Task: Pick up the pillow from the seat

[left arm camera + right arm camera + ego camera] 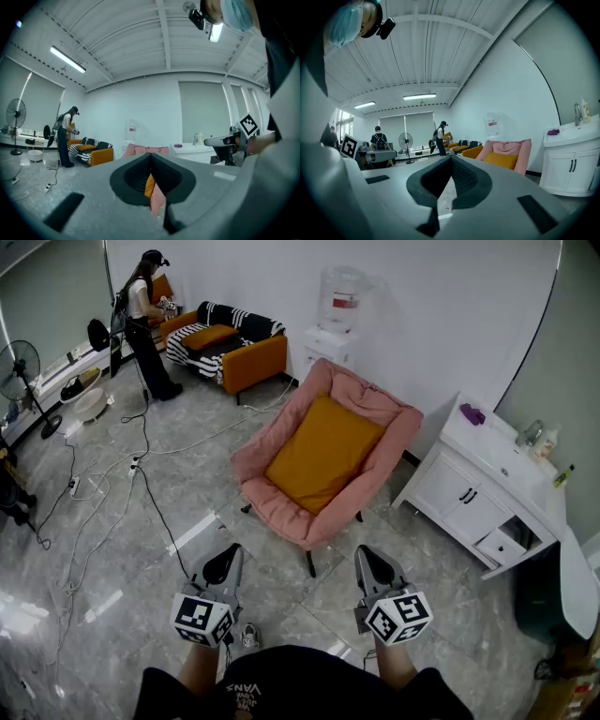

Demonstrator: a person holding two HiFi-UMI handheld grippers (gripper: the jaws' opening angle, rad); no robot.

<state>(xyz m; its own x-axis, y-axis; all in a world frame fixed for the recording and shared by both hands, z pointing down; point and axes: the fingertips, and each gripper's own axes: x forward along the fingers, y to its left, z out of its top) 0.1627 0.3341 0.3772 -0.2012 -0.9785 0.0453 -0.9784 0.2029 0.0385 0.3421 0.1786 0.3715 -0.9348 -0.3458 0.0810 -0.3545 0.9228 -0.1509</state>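
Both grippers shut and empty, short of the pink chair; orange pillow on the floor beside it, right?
No. The head view shows the orange pillow on the seat of the pink chair, not the floor. The left gripper and right gripper are shut, empty, short of the chair.

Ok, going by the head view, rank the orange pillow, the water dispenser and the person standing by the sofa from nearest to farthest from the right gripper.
1. Orange pillow, on the pink chair just ahead of the right gripper.
2. Water dispenser, behind that chair, against the back wall.
3. Standing person, in the far left corner beside the sofa.
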